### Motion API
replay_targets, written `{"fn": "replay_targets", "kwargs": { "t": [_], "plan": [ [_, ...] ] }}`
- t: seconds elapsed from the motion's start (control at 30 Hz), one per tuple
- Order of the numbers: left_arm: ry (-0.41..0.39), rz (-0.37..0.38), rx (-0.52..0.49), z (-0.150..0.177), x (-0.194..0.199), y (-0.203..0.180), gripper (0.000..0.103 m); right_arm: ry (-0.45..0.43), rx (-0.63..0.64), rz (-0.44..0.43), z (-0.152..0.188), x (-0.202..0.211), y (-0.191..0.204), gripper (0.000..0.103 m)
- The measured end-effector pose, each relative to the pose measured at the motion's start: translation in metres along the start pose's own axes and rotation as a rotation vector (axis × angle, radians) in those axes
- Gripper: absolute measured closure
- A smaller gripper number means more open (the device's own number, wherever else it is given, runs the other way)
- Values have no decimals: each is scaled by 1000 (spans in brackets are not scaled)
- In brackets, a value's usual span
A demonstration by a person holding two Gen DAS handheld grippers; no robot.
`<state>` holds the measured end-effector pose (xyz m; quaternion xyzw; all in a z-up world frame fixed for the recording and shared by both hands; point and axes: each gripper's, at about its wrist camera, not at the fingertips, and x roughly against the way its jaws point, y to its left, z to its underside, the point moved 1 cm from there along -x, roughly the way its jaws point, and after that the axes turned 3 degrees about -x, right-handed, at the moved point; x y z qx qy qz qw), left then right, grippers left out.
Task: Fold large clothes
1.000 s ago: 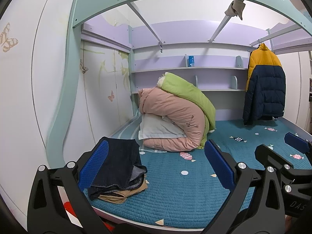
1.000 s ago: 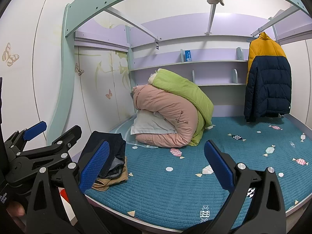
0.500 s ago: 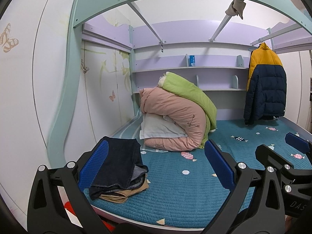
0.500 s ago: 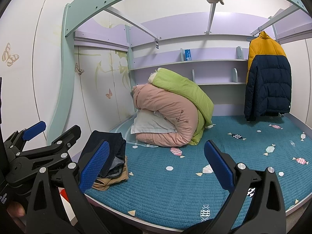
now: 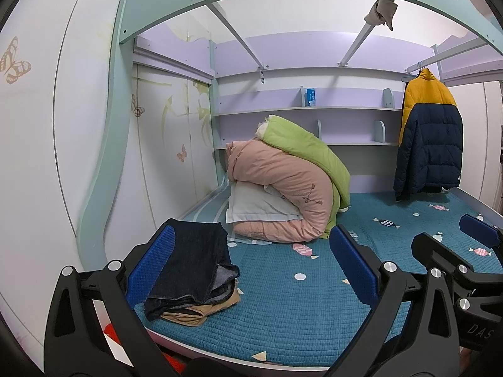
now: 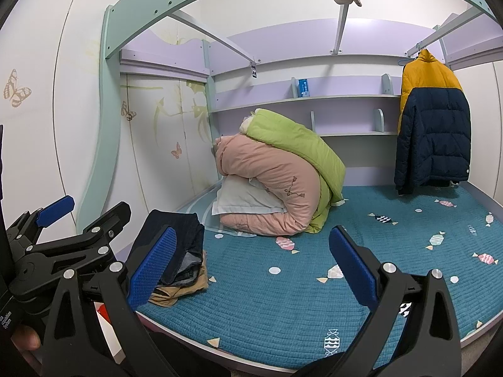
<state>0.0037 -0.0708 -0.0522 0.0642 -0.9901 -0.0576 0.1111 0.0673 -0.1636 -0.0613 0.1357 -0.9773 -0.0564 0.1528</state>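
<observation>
A stack of folded clothes, dark denim point(image 5: 191, 267) on top of a tan garment point(image 5: 188, 311), lies at the front left corner of the bed; it also shows in the right wrist view point(image 6: 176, 251). A yellow and navy puffer jacket point(image 5: 429, 138) hangs on a rail at the back right, also in the right wrist view point(image 6: 432, 125). My left gripper point(image 5: 251, 264) is open and empty, held in front of the bed edge. My right gripper point(image 6: 251, 267) is open and empty beside it.
The bed has a teal quilted cover point(image 5: 298, 308) with candy prints. Rolled pink and green duvets on a white pillow point(image 5: 283, 185) sit at the back left. Purple shelves point(image 5: 314, 110) line the back wall. A green bunk frame point(image 5: 103, 169) stands at left.
Both grippers have drifted very slightly; the scene looks almost the same. Nothing was grasped or released.
</observation>
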Motion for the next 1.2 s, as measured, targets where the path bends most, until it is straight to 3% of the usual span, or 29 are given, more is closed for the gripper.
{"fn": "replay_targets", "kwargs": {
  "t": [0.97, 1.2],
  "plan": [
    [3, -38, -13, 4, -7, 11, 4, 15, -12, -1, 2, -7, 3, 9],
    [66, -39, -59, 12, -34, -7, 4, 89, -135, -32, 14, -31, -25, 9]
  ]
}}
